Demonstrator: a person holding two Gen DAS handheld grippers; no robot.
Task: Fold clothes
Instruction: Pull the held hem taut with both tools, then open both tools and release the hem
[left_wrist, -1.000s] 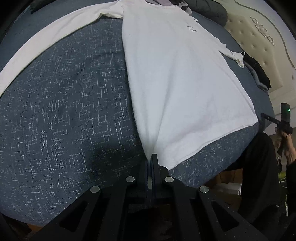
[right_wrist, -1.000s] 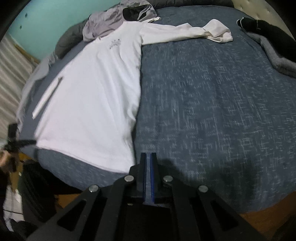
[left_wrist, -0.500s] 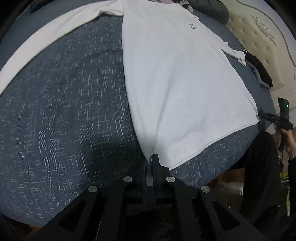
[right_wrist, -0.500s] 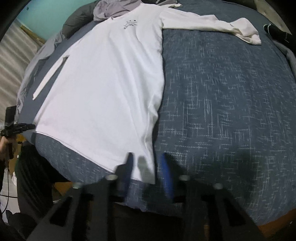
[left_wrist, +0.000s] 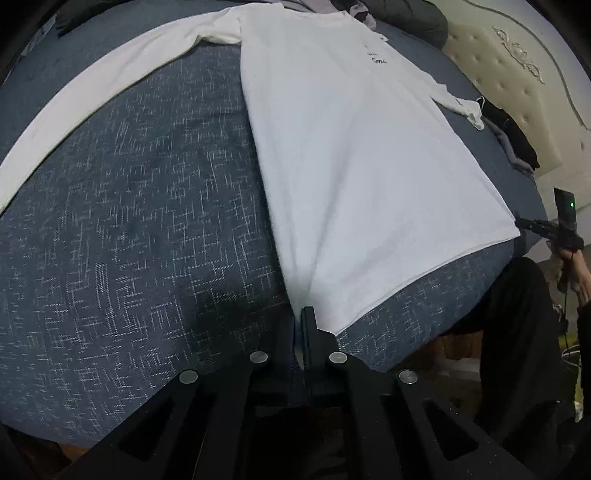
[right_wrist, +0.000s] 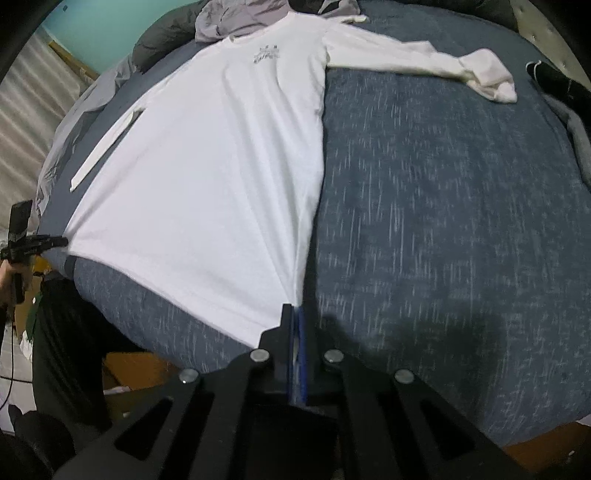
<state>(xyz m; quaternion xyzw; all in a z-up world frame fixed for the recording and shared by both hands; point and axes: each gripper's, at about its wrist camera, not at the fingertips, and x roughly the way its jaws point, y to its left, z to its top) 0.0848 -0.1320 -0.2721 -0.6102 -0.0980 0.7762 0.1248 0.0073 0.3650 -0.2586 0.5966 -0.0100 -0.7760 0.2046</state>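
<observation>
On blue bed (left_wrist: 129, 221), both tools pinching hem corners of white shirt (left_wrist: 362, 155), chest print unreadable.

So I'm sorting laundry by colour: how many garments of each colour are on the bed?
White: 1, the long-sleeved shirt
Grey: 1, the crumpled garment at its collar
Black: 1, the garment near the headboard
Total: 3

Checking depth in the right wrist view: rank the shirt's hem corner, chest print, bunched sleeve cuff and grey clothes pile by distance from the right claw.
1. Hem corner, pinched in the right claw.
2. Chest print, far up, left of centre.
3. Bunched sleeve cuff, upper right; too close to the print to call.
4. Grey clothes pile, beyond the collar.
</observation>
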